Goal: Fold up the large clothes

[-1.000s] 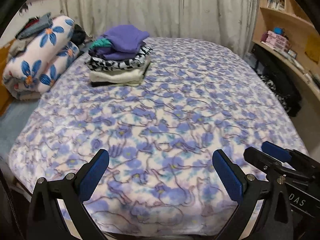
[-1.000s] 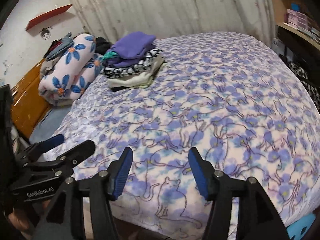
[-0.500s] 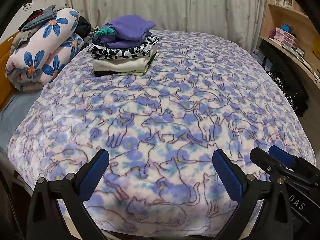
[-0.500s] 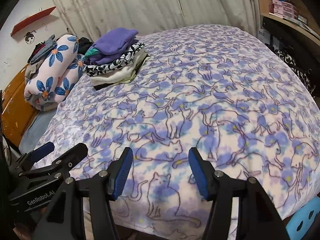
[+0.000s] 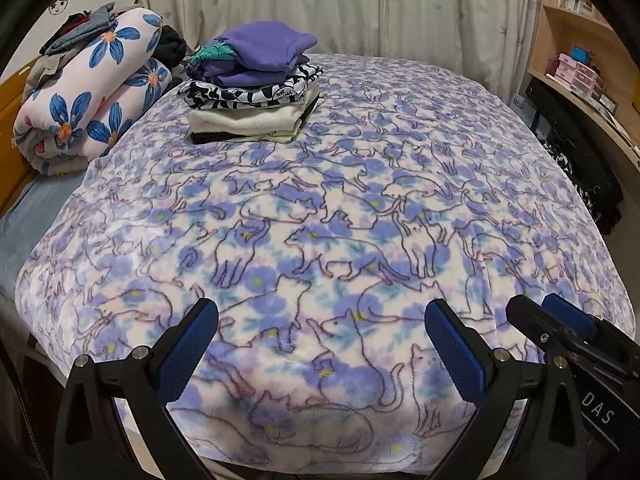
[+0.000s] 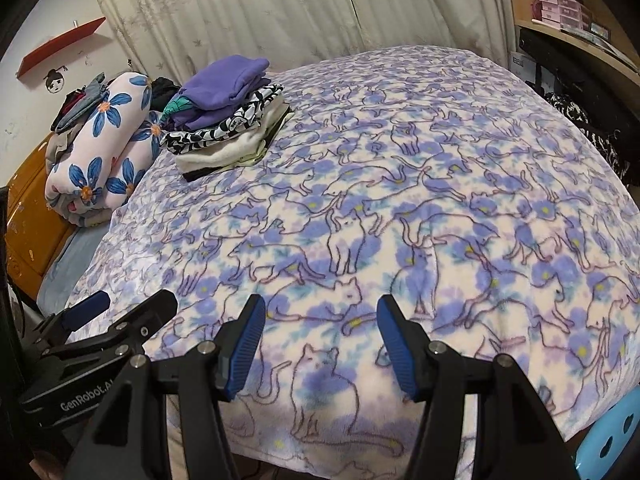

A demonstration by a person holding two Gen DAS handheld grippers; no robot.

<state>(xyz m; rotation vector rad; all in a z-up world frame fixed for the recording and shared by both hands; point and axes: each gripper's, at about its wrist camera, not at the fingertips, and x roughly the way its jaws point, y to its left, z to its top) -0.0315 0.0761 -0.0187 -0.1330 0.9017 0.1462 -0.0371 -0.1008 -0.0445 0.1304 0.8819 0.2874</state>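
Looks like I'm mostly done: folded clothes stack sits at the bed's far-left corner, nothing loose on it, and my left claw and right claw hang wide and empty at its near edge.

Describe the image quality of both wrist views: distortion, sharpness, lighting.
Left wrist view: strong fisheye bulge bows the cat-print blanket, black vignette fills the corners, the folded clothes stack is sharp, lighting even and soft. Right wrist view: same barrel warp, curtain lines curve, no motion blur, no glare; open right hand-held gripper looms large.
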